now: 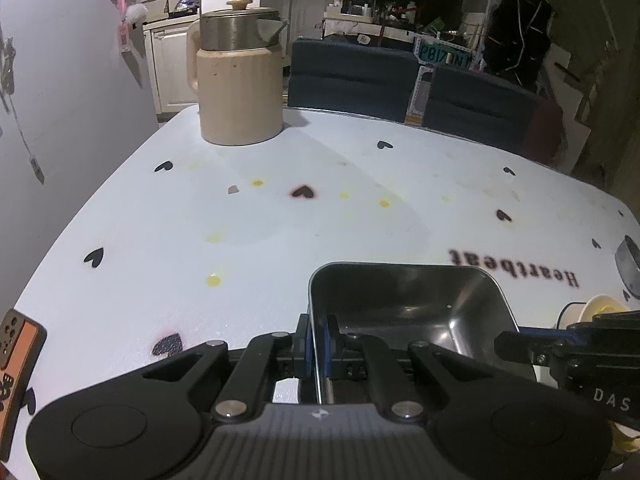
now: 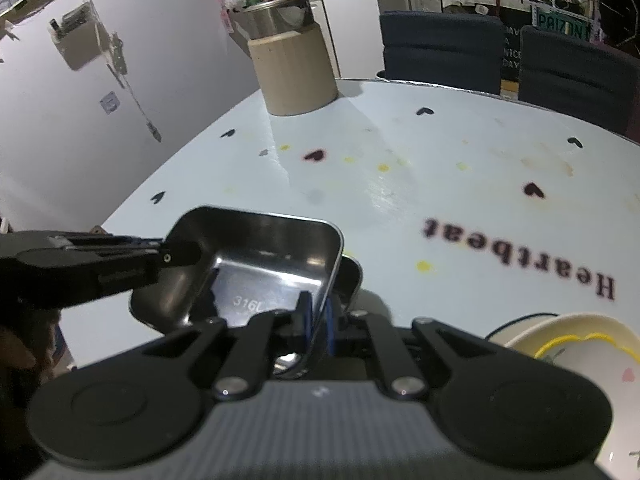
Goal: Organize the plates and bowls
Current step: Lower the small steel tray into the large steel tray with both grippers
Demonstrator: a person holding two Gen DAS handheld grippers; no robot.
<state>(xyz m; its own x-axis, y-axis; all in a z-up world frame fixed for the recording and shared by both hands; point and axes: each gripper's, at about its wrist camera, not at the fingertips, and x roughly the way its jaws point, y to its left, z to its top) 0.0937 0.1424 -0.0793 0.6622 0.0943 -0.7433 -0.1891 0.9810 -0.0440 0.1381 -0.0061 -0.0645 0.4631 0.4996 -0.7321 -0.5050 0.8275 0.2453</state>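
We have both grippers clamped on the same steel tray (image 1: pixel 408 304) — one on each side. Left gripper (image 1: pixel 318 350): jaws narrow, blue pads pinching the tray's left wall, rim standing up between them. Right gripper (image 2: pixel 318 320): same story, jaws nearly closed on the tray's right wall, rim visible between the pads.

From the right wrist view we see the tray tilted, its bottom stamped "316L", with the left gripper coming in from the left edge and gripping the far wall. A second metal rim shows just behind and under the tray's right corner — we can't tell what it is.

The tray sits over the near part of the white table (image 1: pixel 280 208), which has black hearts, yellow spots and the word "Heartbeat". A cream bowl (image 2: pixel 580 344) with a yellow line sits just to the right. A beige kettle (image 1: pixel 238 76) stands at the far end, well apart. Two dark chairs (image 1: pixel 352 76) sit behind the table.
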